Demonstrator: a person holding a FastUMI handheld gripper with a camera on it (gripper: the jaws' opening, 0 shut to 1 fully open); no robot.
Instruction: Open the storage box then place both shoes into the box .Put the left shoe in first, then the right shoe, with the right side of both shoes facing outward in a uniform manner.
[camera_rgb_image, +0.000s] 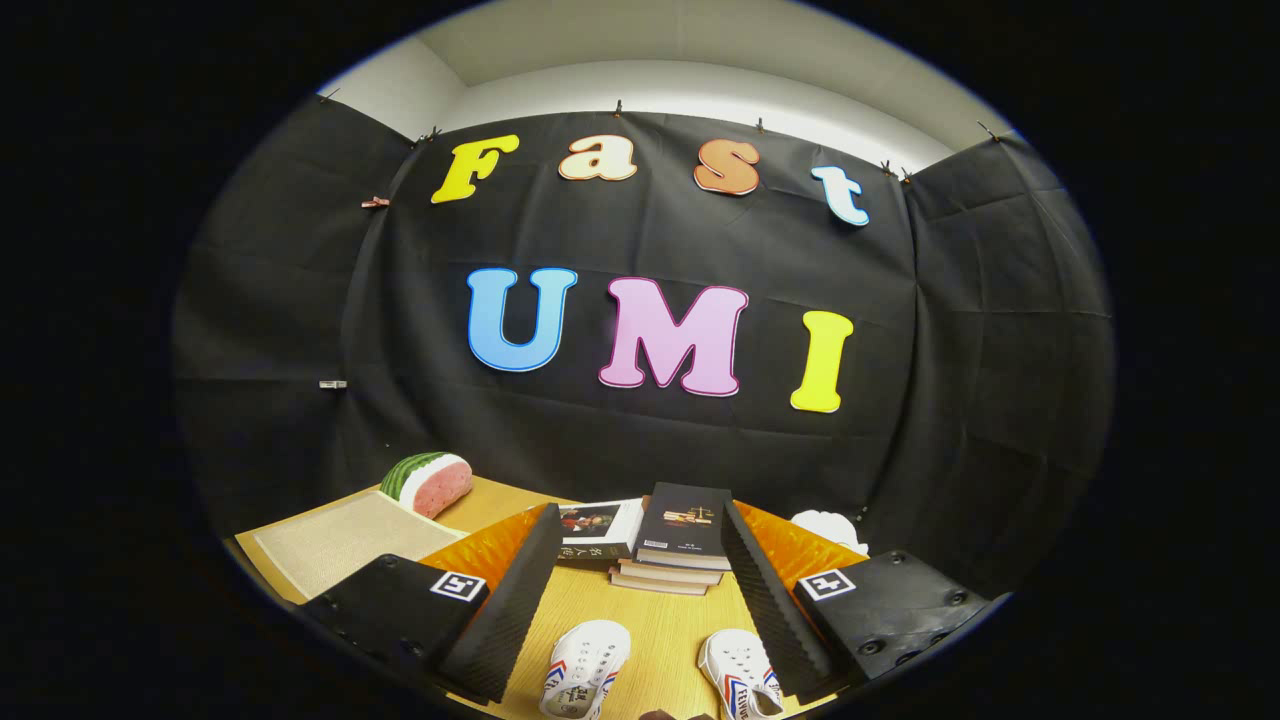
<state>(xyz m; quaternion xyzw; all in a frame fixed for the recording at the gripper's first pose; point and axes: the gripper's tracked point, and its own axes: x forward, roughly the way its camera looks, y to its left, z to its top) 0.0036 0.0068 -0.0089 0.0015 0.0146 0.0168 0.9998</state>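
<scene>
Two white shoes (585, 668) (740, 678) on the bench (660, 620), lying between the parted, empty tongs (640, 600). Orange storage box (490, 548) seemingly behind the fingers, beside stacked books (680, 545). Best to lift clear of the shoes, find the lid's edge and open fully before any shoe pickup.

Your gripper (640, 590) is held level and facing forward, with its jaws spread wide. The two black ribbed fingers (510, 610) angle outward from one another, their tips far apart and pressing on nothing. Each finger's mounting block carries a square marker tag on its upper face. The left and right fingers sit at matching height, with no tilt to either side.
</scene>
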